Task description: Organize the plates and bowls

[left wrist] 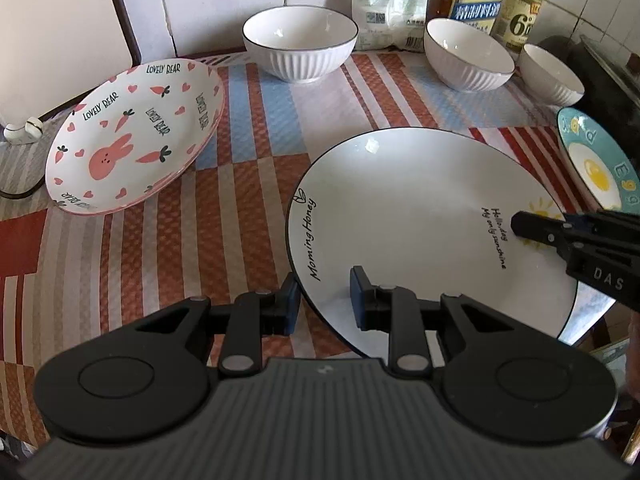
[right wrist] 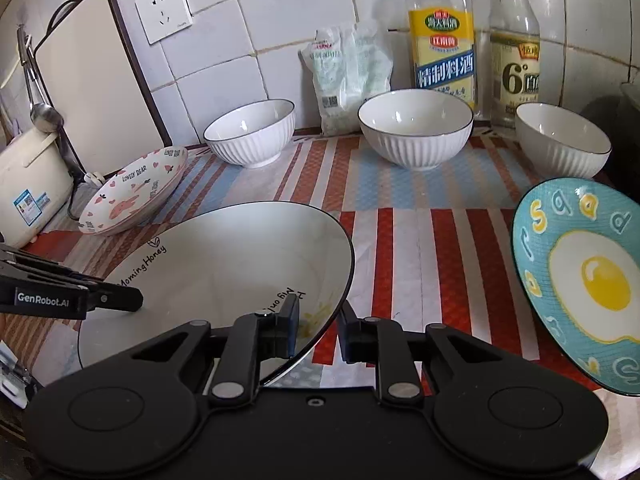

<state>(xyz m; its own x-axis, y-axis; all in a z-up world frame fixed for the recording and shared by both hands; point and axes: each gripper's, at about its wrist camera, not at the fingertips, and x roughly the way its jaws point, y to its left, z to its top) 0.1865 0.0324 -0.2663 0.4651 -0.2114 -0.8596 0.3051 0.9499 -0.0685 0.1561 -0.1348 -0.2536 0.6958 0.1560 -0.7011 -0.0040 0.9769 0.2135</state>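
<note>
A white "Morning Honey" plate [left wrist: 420, 220] with a dark rim lies on the striped mat; it also shows in the right wrist view [right wrist: 224, 264]. My left gripper [left wrist: 325, 300] is open with its jaws astride the plate's near-left rim. My right gripper [right wrist: 319, 332] is open astride the plate's right rim, one finger inside, one outside; its fingertip shows in the left wrist view [left wrist: 532, 226]. A pink rabbit plate [left wrist: 136, 136] leans at the left. A teal egg plate [right wrist: 588, 276] lies at the right. Three white ribbed bowls [right wrist: 250, 130] [right wrist: 416, 128] [right wrist: 562, 140] stand at the back.
Two bottles [right wrist: 442, 40] [right wrist: 514, 44] and a white bag [right wrist: 348, 76] stand against the tiled wall. A cutting board [right wrist: 96, 80] leans at the back left beside a cream appliance [right wrist: 28, 188]. A dark pan [left wrist: 600, 72] sits at the right.
</note>
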